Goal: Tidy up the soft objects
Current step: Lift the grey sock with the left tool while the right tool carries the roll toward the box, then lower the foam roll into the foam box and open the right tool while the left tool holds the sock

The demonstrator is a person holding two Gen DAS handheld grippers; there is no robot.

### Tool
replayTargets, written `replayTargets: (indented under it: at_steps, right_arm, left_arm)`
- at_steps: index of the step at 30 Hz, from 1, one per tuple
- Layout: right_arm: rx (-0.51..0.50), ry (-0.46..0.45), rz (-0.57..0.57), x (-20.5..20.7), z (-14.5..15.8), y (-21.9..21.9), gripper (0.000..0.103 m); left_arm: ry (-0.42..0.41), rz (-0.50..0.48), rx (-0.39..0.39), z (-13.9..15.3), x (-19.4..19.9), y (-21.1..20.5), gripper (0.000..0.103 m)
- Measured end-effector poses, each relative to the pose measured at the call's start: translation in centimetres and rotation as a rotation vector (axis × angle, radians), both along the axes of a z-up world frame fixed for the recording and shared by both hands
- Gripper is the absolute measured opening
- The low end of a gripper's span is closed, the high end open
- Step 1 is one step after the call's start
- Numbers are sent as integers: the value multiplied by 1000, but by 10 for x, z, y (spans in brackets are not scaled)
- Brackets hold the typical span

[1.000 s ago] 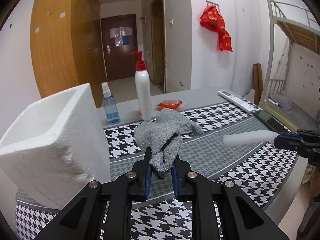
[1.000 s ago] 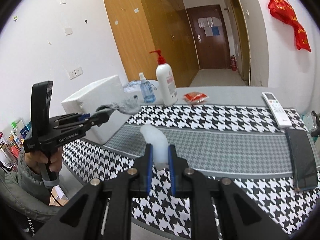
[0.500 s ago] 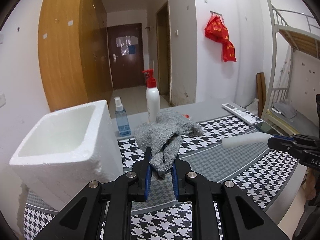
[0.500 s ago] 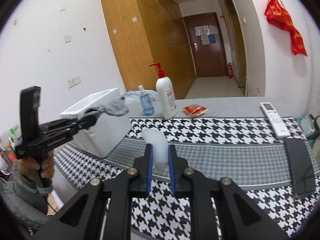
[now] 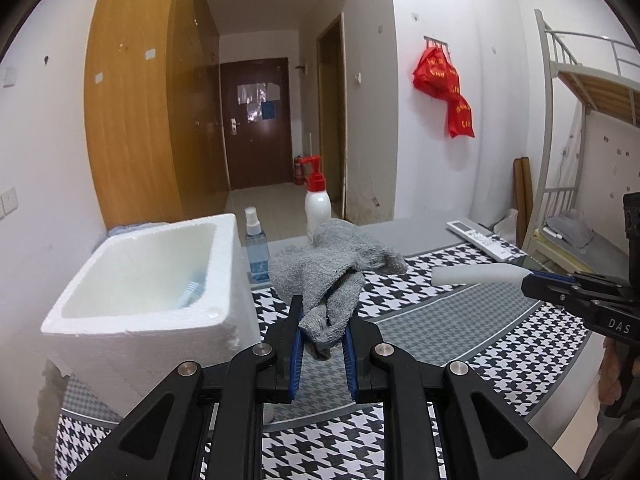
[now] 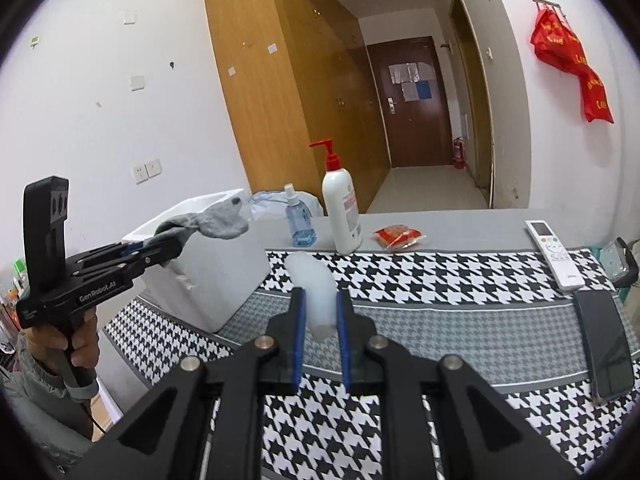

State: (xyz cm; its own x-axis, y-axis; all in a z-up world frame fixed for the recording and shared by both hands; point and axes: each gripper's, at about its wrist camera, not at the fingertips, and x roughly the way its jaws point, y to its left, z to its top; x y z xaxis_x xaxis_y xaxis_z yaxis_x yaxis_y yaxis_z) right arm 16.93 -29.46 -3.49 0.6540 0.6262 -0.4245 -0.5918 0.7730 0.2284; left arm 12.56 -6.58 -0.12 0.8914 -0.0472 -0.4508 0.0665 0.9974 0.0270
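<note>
My left gripper (image 5: pixel 322 320) is shut on a grey sock (image 5: pixel 336 268) and holds it in the air just right of the open white foam box (image 5: pixel 132 280). The sock (image 6: pixel 212 222) and left gripper (image 6: pixel 160 246) also show in the right wrist view, level with the box's (image 6: pixel 208 276) rim. My right gripper (image 6: pixel 320 312) is shut on a white foam piece (image 6: pixel 314 284) above the houndstooth tablecloth (image 6: pixel 440 276). The foam piece (image 5: pixel 472 274) also shows in the left wrist view, to the right of the sock.
A pump lotion bottle (image 6: pixel 340 212), a blue spray bottle (image 6: pixel 298 220) and a red packet (image 6: pixel 396 236) stand near the table's far edge. A white remote (image 6: pixel 554 254) and a dark phone (image 6: pixel 604 344) lie at the right. A bunk bed (image 5: pixel 580 128) stands right.
My left gripper has risen with the sock, so the foam box's inside now shows. The right gripper has stayed above the cloth with the foam piece.
</note>
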Motion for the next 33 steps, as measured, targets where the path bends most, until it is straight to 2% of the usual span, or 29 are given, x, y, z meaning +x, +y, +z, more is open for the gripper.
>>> replayTargets:
  at_steps: [11, 33]
  right_arm:
    - [-1, -42, -25, -5, 16, 11, 18]
    - [-2, -126, 15, -14, 43, 39, 18]
  left_arm:
    - [-41, 4, -9, 15, -8, 12, 18]
    - [-107, 38, -21, 41, -24, 29, 18]
